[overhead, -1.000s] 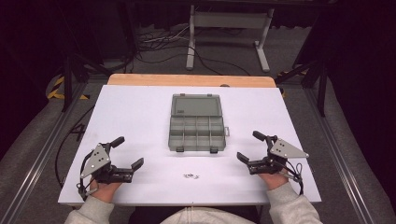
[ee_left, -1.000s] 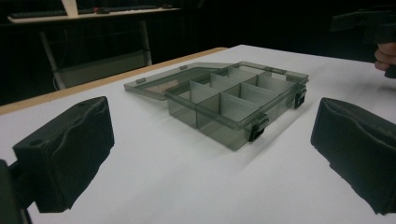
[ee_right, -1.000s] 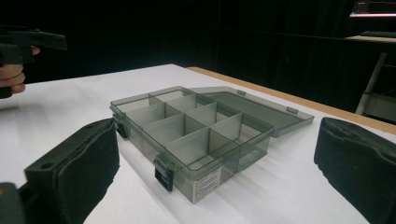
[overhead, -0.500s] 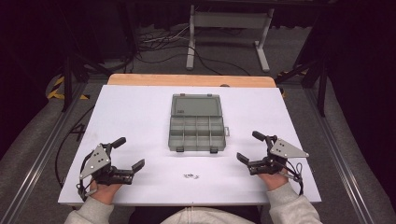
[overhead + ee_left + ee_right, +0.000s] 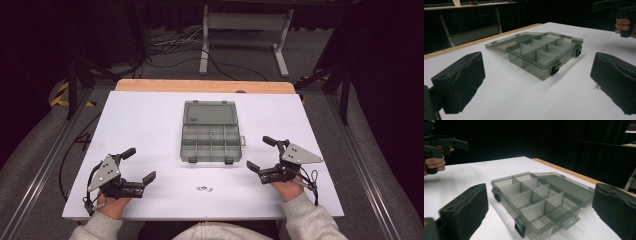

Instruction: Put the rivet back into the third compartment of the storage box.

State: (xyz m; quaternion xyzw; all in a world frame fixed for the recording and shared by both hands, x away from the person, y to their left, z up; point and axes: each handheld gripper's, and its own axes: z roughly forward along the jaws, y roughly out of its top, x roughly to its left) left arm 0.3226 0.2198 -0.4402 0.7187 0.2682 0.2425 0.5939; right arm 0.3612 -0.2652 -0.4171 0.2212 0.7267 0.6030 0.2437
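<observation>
White table (image 5: 150,120) has free space around the open box (image 5: 210,131); left gripper (image 5: 134,168) and right gripper (image 5: 260,155) rest near its front edge, jaws spread, holding nothing.

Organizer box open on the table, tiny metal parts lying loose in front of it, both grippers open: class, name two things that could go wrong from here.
1. The small metal parts are tiny beside the wide padded jaws of the right gripper and left gripper; a pinch may miss or scatter them.
2. The organizer box looks light and sits unheld on the smooth table; a nudge might slide it or swing its open lid.
</observation>
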